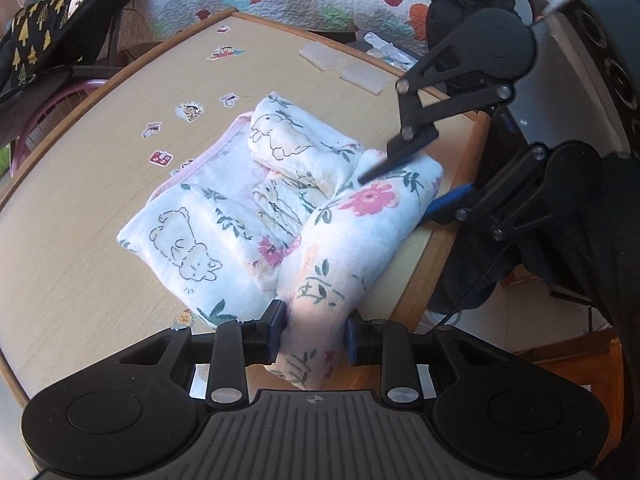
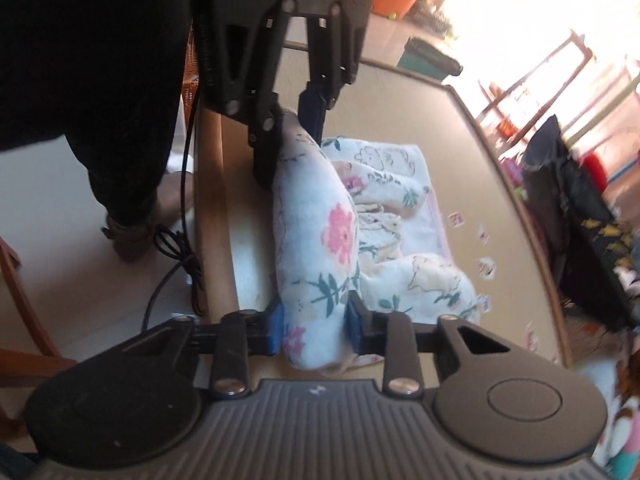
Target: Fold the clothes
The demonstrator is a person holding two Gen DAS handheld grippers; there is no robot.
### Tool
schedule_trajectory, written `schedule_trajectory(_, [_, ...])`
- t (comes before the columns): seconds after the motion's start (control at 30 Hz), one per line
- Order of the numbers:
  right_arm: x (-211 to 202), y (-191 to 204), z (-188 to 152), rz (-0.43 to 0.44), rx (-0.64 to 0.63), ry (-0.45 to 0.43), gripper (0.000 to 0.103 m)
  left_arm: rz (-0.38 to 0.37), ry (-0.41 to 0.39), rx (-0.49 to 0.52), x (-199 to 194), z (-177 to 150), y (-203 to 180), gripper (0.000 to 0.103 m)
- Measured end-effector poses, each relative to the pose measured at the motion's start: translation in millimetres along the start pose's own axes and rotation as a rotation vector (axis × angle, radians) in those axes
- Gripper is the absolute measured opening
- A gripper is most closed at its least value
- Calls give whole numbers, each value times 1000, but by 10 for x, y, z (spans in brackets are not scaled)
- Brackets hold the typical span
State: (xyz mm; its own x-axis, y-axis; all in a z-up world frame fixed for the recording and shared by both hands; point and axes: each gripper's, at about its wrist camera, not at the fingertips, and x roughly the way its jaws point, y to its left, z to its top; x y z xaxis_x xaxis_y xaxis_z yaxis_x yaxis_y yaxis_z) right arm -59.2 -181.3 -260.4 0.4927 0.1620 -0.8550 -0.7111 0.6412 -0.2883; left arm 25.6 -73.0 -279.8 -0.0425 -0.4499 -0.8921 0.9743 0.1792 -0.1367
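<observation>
Jaws of left gripper [image 1: 316, 330] and right gripper [image 2: 316, 326] both clamping rolled fold of floral cloth [image 1: 340, 240], stretching between them along tabletop [image 1: 80, 208] edge. Bulky roll possibly slipping out, fold unrolling.

A light wood-grain table [image 1: 80, 208] with a darker raised rim carries a floral, bear-printed cloth [image 1: 192, 248], lying bunched just ahead of the left gripper [image 1: 316, 332]. Small stickers [image 1: 190, 112] lie beyond the cloth to its left, two translucent blocks [image 1: 344, 66] farther ahead.
</observation>
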Motion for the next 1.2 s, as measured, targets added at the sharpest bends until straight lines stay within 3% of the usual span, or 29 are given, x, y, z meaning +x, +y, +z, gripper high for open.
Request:
schedule_trajectory(0.13, [-22,-350,-5,159,194,20,23,-83,3,-45,-23,-24,62,31])
schedule_trajectory(0.27, [65,-771,-13,311,373,69,23,-128,-37,-153,-69,-55,230,34])
schedule_trajectory(0.47, [253,-1186,27,493,523,165,23,-61,-151,-229,-206,-168,313,42])
schedule_trajectory(0.6, [357,-1360,12,570,588,214,23,-47,-222,-287,-232,-278,330,43])
schedule_trajectory(0.77, [396,-1438,33,590,592,248,23,-25,-268,-378,-163,-321,373,43])
schedule_trajectory(1.0, [356,-1435,11,560,594,254,25,35,-182,-490,80,-199,431,46])
schedule_trajectory(1.13, [175,-1340,21,486,613,212,29,34,-166,-590,109,-212,520,46])
schedule_trajectory(1.2, [70,-1321,23,454,622,188,31,44,-147,-592,121,-181,520,47])
